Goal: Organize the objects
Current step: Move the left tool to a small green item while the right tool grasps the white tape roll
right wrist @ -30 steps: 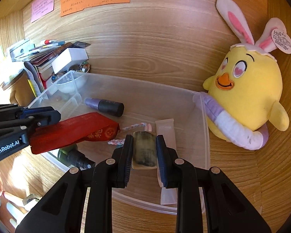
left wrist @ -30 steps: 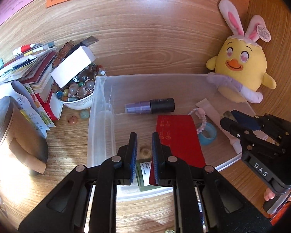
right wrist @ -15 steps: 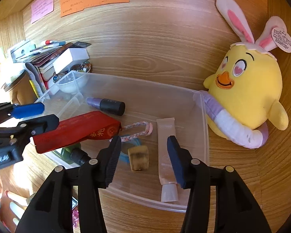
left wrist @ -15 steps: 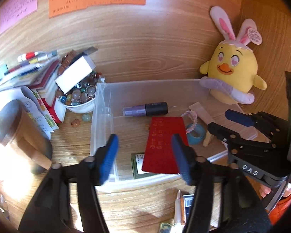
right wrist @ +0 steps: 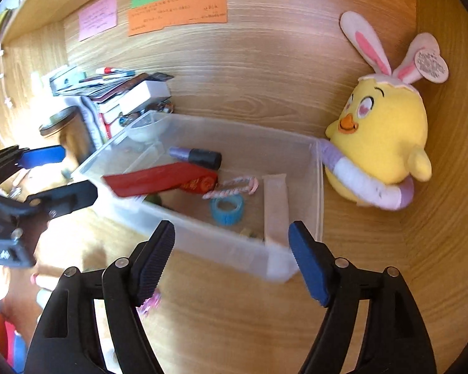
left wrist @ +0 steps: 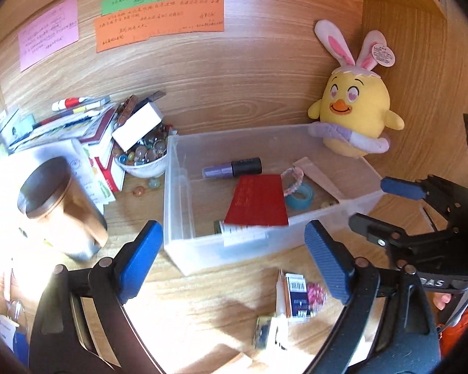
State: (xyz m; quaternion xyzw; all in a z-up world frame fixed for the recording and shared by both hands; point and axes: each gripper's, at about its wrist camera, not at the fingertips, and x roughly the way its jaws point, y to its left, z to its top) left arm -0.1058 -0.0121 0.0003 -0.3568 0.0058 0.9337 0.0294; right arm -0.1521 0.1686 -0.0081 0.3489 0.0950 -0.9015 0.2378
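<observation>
A clear plastic bin (left wrist: 184, 187) sits toward the tabletop's (left wrist: 202, 286) back edge, holding a red envelope (left wrist: 259, 201), purple tube (left wrist: 231, 168) and blue tape roll (left wrist: 300, 196). Left gripper (left wrist: 234, 261) and right gripper (right wrist: 232, 260) hang before its near wall, jaws opening wide, empty; bare wood lies beneath them.

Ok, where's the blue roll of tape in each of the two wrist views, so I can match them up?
Left wrist: the blue tape roll lies in the clear bin, right of centre, just right of the red booklet.
Right wrist: the tape roll sits near the picture's middle, by the bin's near wall.
Shared landmark: the pink braided loop lies next to it in both.
</observation>
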